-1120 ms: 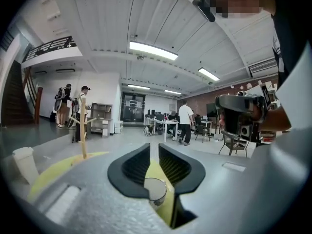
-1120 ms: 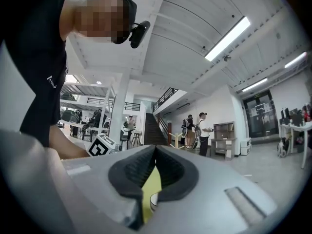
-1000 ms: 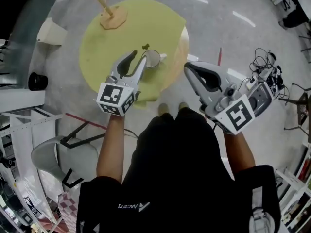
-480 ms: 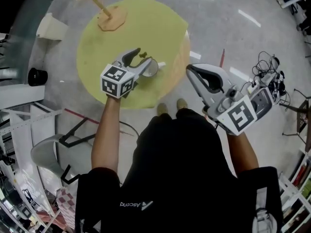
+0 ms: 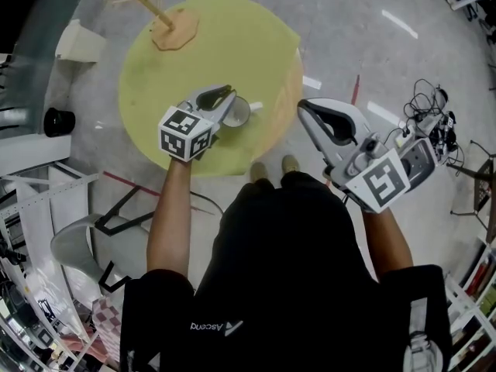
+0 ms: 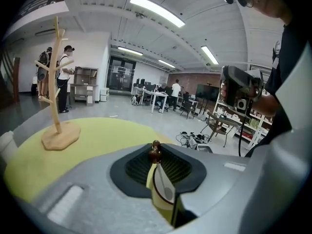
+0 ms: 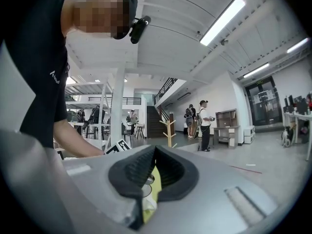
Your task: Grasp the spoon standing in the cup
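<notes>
A white cup (image 5: 239,112) stands near the front edge of the round yellow table (image 5: 232,37). My left gripper (image 5: 219,95) hangs right over the cup. In the left gripper view the spoon's brown knobbed handle top (image 6: 155,150) pokes up between the ribbed pads, and the jaws are closing on it with only a thin slit left. The cup's rim (image 6: 164,186) shows through that slit. My right gripper (image 5: 304,107) is held off the table's right edge, above the floor, its jaws together on nothing; through its slit the cup (image 7: 146,185) shows far off.
A wooden branch stand (image 5: 167,23) is on the table's far left, also seen as the stand (image 6: 57,101). On the floor are a white box (image 5: 81,49), a black round thing (image 5: 60,128), a grey chair (image 5: 77,246) and cables with gear (image 5: 422,118). People stand in the background.
The left gripper came in from beside the cup with its jaws apart, settled over the cup, and its jaws have come together round the spoon's handle. The right gripper has barely moved.
</notes>
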Demonstrator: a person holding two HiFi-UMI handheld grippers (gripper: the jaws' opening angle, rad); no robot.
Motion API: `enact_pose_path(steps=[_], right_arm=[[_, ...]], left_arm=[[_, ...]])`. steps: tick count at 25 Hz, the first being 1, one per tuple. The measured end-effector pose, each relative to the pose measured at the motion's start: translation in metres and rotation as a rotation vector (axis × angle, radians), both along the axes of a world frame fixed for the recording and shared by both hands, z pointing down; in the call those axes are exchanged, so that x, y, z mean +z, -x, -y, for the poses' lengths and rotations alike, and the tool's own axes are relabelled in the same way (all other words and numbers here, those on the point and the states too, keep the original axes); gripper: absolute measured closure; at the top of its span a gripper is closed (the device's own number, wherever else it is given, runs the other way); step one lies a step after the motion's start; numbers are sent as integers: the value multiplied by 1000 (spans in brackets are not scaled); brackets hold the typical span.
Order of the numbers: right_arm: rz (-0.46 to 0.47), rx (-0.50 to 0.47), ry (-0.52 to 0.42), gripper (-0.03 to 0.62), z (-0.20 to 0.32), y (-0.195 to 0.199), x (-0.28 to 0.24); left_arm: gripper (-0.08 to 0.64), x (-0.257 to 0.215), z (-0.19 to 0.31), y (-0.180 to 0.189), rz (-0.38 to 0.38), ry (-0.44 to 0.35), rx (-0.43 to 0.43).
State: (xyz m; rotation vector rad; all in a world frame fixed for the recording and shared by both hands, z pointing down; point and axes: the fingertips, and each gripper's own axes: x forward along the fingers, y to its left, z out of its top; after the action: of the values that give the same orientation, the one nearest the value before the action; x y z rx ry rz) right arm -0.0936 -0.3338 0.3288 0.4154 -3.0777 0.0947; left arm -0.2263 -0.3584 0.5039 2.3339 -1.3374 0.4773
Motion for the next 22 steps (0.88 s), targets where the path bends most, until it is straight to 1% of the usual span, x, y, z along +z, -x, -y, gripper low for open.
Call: enact_pose_path(steps=[3, 6, 13, 18, 22], right_arm=[[-1, -11, 3, 589, 1, 2, 1], [2, -23, 0, 589, -1, 4, 0], [37, -47, -30, 589, -7, 3, -17], [68, -65, -54, 589, -16, 2, -33], [98, -92, -59, 589, -26, 3, -43]], left_arm=[[502, -13, -3, 1, 8, -38, -25], [502, -34, -8, 2, 18, -94, -56], [502, -106, -25, 1, 46, -272, -155], [502, -159, -50, 1, 11, -407, -260], [502, -194, -75, -4, -12, -489, -350]])
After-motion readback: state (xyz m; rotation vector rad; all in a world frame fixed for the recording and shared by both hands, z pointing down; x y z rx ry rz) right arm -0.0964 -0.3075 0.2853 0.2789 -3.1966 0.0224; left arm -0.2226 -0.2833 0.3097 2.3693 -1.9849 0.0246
